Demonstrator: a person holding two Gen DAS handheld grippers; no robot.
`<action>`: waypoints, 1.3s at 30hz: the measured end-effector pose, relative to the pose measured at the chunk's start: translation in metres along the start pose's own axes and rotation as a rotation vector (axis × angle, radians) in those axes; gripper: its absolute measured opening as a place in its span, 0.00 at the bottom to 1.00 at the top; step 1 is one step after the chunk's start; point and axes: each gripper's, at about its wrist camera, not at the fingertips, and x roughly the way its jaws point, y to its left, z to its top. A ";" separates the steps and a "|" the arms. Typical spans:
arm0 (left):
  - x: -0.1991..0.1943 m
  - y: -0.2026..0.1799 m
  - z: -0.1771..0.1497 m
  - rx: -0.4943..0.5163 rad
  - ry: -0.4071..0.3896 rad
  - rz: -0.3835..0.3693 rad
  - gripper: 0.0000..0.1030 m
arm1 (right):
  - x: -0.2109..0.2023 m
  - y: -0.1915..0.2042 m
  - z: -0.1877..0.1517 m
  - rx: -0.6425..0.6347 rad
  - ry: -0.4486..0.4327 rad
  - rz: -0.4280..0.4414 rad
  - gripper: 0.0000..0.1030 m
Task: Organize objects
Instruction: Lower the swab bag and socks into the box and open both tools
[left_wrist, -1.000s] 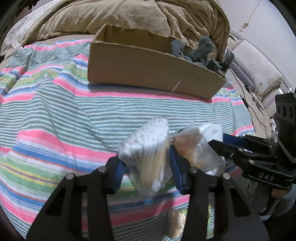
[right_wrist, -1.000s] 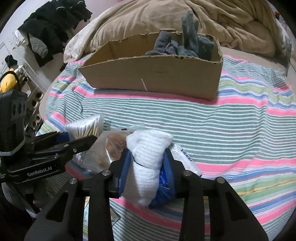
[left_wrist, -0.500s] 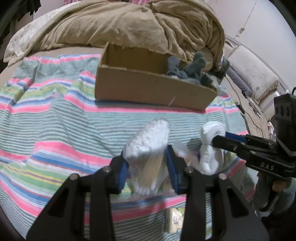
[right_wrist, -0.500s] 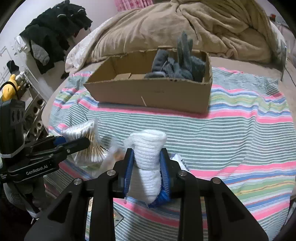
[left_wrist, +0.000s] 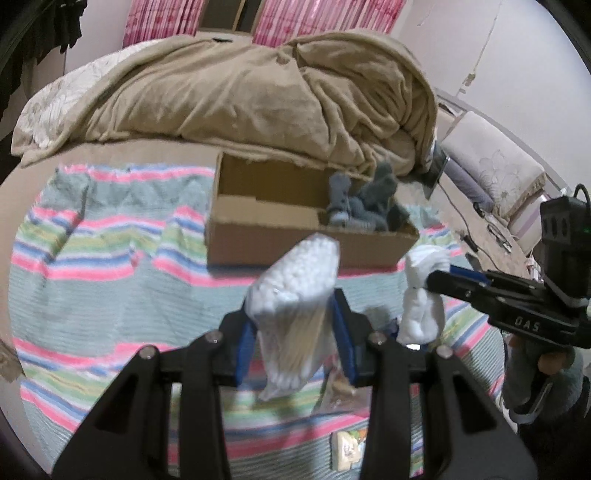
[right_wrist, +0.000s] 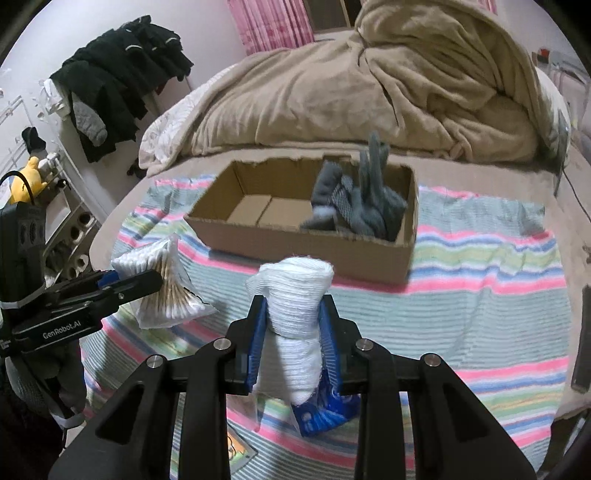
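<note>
My left gripper (left_wrist: 295, 332) is shut on a clear bag of cotton swabs (left_wrist: 295, 295) and holds it above the striped blanket (left_wrist: 110, 258). The bag also shows in the right wrist view (right_wrist: 162, 288). My right gripper (right_wrist: 293, 339) is shut on a white gauze roll (right_wrist: 295, 314), also seen in the left wrist view (left_wrist: 423, 295). A cardboard box (right_wrist: 295, 236) lies ahead on the bed with grey gloves (right_wrist: 362, 206) in its right end; its left part is bare.
A tan duvet (left_wrist: 258, 85) is heaped behind the box. A blue packet (right_wrist: 325, 406) and a small picture card (left_wrist: 347, 450) lie on the blanket under the grippers. Dark clothes (right_wrist: 122, 74) hang at the left by a shelf.
Both grippers have risen and drawn back from the blanket with their loads. The box now sits lower and farther, so its inside shows.
</note>
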 end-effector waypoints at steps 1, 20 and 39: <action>-0.003 0.000 0.006 0.010 -0.012 0.002 0.38 | -0.001 0.001 0.003 -0.004 -0.007 0.001 0.30; -0.002 0.019 0.070 0.041 -0.090 -0.021 0.38 | 0.009 0.029 0.070 -0.093 -0.111 0.022 0.30; 0.091 0.044 0.092 0.080 0.042 0.023 0.38 | 0.093 0.009 0.107 -0.016 -0.069 0.048 0.29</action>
